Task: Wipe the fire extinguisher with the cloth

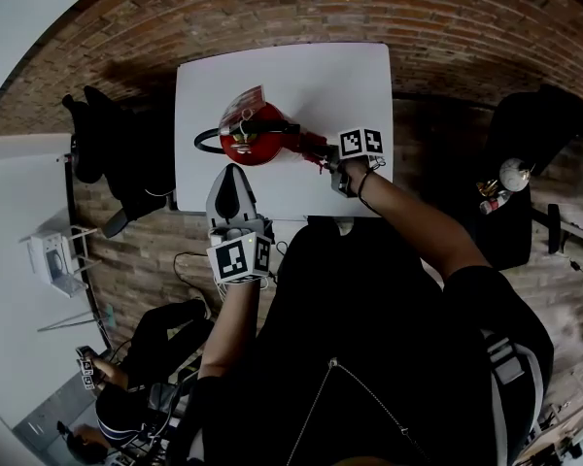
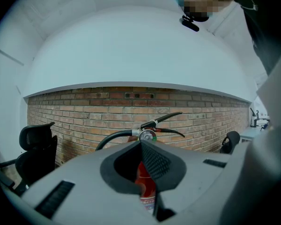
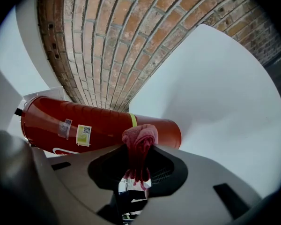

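Observation:
A red fire extinguisher (image 1: 260, 140) stands on the white table (image 1: 330, 85), with a black handle and hose at its top. My right gripper (image 1: 321, 155) reaches it from the right and is shut on a bunched red cloth (image 3: 139, 142), which presses against the red cylinder (image 3: 98, 123) below its yellow band. My left gripper (image 1: 232, 177) hovers at the table's front edge, just short of the extinguisher. Its jaws meet with nothing between them. In the left gripper view (image 2: 141, 148) the gauge and lever (image 2: 148, 135) show just beyond the tips.
A black office chair (image 1: 107, 153) stands left of the table and another (image 1: 539, 129) right of it. A seated person (image 1: 141, 377) is at lower left. A small white rack (image 1: 56, 260) stands against the left wall. The floor is brick.

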The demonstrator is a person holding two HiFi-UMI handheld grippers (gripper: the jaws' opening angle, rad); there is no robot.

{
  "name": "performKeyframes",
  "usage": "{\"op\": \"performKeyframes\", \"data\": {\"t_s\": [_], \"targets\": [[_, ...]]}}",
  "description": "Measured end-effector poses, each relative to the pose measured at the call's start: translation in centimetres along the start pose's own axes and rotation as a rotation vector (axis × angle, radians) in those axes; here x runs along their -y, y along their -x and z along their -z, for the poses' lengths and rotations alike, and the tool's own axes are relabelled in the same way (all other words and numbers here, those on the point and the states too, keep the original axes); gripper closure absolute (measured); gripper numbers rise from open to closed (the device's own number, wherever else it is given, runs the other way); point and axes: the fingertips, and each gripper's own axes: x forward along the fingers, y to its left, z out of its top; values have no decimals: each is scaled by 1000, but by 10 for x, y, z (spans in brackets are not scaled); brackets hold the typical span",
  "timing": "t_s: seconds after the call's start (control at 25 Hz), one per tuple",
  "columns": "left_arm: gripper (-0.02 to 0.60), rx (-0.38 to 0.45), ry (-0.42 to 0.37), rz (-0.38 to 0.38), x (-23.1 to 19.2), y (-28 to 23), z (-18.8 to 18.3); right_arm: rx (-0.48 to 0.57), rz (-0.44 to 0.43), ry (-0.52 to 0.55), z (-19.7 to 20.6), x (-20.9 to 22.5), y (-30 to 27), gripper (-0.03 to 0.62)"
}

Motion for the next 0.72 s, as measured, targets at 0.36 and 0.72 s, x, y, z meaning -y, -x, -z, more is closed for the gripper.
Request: {"op": "performKeyframes", "data": {"t_s": [0.36,0.72], "targets": [[572,5,5,9,5,0,1,4,-32,23,-1,-22,12,484],[571,1,6,10,9,1,3,20,-83,33,-3,-44,25,484]]}}
